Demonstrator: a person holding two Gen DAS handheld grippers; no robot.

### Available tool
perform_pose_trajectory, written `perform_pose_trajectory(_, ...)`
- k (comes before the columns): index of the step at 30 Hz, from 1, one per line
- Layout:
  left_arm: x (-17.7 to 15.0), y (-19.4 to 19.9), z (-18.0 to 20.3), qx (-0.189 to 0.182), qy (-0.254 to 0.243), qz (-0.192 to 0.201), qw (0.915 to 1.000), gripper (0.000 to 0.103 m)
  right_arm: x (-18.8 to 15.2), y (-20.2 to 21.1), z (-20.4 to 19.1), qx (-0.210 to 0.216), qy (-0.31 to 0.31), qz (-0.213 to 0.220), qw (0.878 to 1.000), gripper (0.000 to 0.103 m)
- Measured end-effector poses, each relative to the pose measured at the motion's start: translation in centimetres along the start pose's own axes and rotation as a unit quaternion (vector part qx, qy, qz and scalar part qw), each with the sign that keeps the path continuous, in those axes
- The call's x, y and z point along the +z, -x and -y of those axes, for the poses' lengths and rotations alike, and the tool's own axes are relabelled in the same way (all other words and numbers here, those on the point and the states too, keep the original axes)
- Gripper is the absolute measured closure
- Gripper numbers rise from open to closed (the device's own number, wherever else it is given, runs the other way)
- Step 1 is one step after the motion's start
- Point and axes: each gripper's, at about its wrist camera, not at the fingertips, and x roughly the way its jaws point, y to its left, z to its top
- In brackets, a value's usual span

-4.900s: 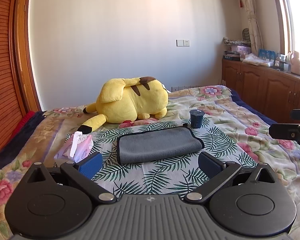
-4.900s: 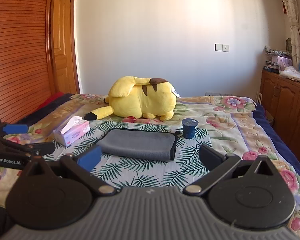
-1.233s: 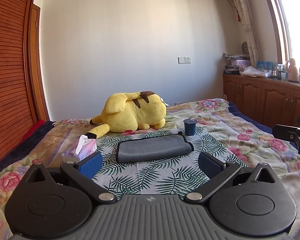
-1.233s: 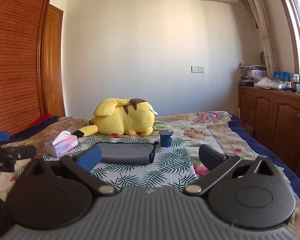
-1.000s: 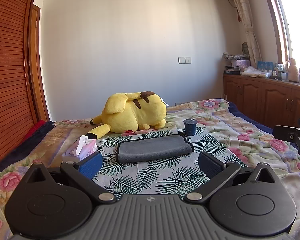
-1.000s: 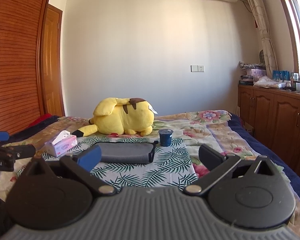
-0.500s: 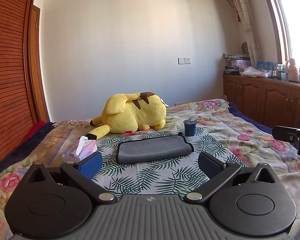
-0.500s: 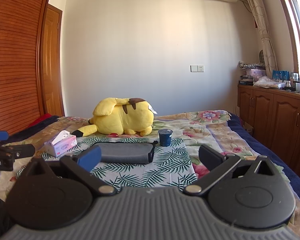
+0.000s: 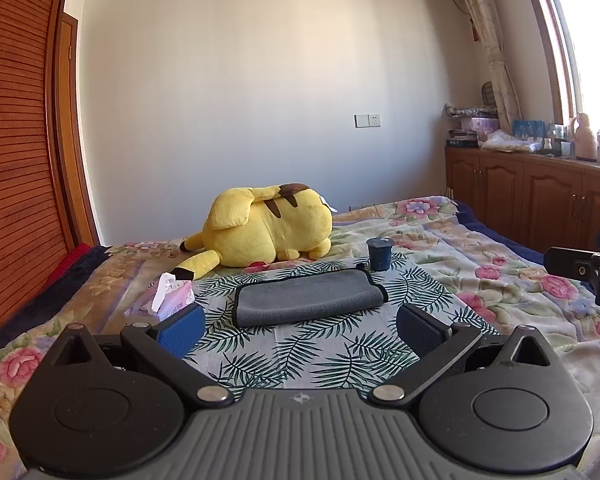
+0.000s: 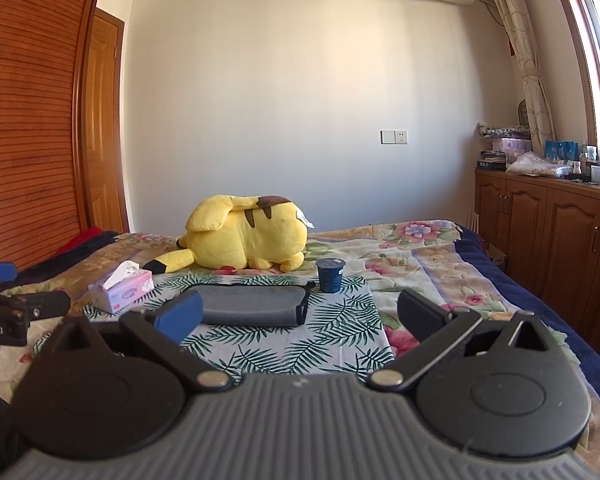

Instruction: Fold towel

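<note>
A grey towel with a black edge lies folded in a flat oblong on a palm-leaf cloth on the bed. It also shows in the right wrist view. My left gripper is open and empty, held back from the towel's near edge. My right gripper is open and empty, also short of the towel and to its right. Each gripper shows at the edge of the other's view.
A yellow plush toy lies behind the towel. A dark blue cup stands at the towel's far right corner. A pink tissue box sits to its left. Wooden cabinets line the right wall and a wardrobe the left.
Since 4.9 s ago both grippers have drawn back from the towel and levelled out. Over the last second nothing has visibly moved.
</note>
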Motion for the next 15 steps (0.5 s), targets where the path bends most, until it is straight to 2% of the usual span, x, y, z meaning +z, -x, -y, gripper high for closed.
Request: perform_pose_trajectory(15, -0.05, -0.10, 0.02, 0.000, -0.003, -0.001, 1.0000, 0.016, -0.05, -0.02, 0.07, -0.001, 0.000, 0.000, 1.000, 0.000)
